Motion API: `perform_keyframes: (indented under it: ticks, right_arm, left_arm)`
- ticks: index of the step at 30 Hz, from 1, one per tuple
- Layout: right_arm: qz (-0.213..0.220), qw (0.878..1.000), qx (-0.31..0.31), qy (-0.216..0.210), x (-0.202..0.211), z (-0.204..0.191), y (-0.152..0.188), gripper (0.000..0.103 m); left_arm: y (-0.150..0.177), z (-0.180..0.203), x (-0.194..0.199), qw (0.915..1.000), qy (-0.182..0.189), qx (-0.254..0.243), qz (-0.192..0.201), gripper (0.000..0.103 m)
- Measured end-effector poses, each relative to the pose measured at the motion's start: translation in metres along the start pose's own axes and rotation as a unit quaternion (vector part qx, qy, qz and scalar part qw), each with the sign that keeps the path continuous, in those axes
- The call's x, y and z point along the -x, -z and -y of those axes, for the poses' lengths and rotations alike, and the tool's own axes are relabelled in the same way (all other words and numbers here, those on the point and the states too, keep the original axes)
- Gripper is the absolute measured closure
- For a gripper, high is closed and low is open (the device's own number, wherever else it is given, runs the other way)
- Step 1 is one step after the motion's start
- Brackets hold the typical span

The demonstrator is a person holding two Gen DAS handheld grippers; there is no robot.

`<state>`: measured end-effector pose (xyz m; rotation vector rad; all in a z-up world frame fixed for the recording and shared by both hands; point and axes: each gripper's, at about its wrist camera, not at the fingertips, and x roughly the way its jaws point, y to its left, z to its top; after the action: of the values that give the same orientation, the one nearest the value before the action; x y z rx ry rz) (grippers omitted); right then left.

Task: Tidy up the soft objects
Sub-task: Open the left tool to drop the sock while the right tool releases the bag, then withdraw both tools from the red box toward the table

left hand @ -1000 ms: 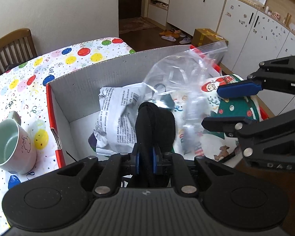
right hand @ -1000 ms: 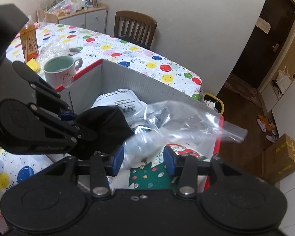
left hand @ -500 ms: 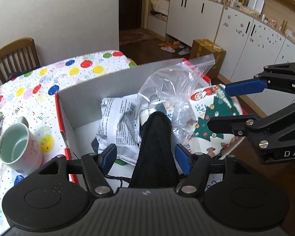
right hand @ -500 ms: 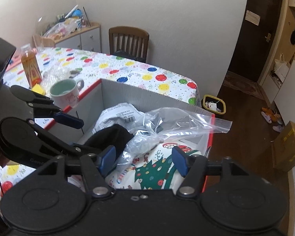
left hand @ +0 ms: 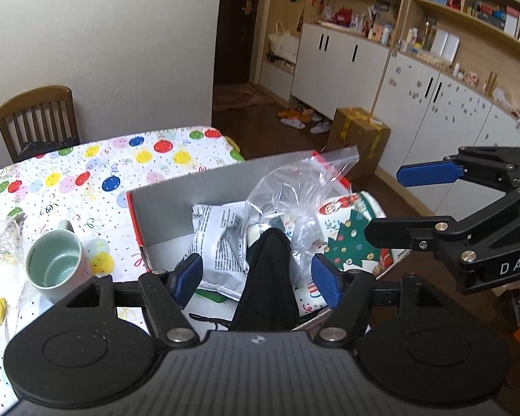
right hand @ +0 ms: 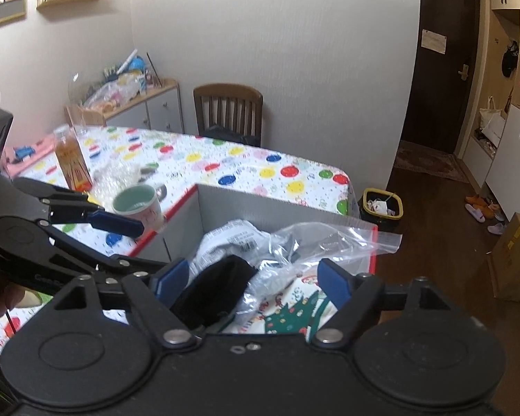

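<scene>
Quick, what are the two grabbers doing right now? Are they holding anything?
Left gripper: opening, pads clear of the black cloth between them.
Right gripper: opening, holding nothing; the clear bag lies free.

Tablecloth: a white cloth (left hand: pixel 86 170) printed with coloured baubles covers the table.
Mug: a pale green ceramic mug (left hand: pixel 57 265) stands upright on the cloth.
Bottle: an amber drink bottle (right hand: pixel 72 161) stands farther along the table.
Chair: a brown wooden slat-backed chair (right hand: pixel 228 112) is against the wall.
Floor: a brown cardboard carton (left hand: pixel 358 138) sits near the white cabinets (left hand: pixel 339 66); a yellow-rimmed waste bin (right hand: pixel 381 204) is just off the table's corner.
</scene>
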<state>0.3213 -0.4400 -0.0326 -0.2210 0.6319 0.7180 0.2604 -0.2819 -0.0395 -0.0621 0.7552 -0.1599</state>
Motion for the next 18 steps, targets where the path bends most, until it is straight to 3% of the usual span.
perform_keyframes:
  ticks: [2,6,11,18]
  right_arm:
    - [0.01,1.0,-0.006,-0.005,0.003,-0.003,-0.001,0.013]
    - [0.021,1.0,-0.012,-0.011,0.006,-0.01,-0.004,0.007]
    - [0.029,0.999,-0.023,-0.019,0.004,-0.023,-0.012,0.001]
    - [0.035,0.999,-0.02,-0.029,-0.01,-0.057,-0.03,0.0]
  left_arm:
    - [0.001,-0.003,0.009,1.0,0.001,0.003,0.009,0.02]
    - [0.003,-0.013,0.025,0.9994,-0.003,0.012,0.031,0.019]
    - [0.007,-0.035,0.043,0.9981,-0.011,0.033,0.05,0.01]
    - [0.017,-0.081,0.063,0.9949,-0.02,0.065,0.075,0.003]
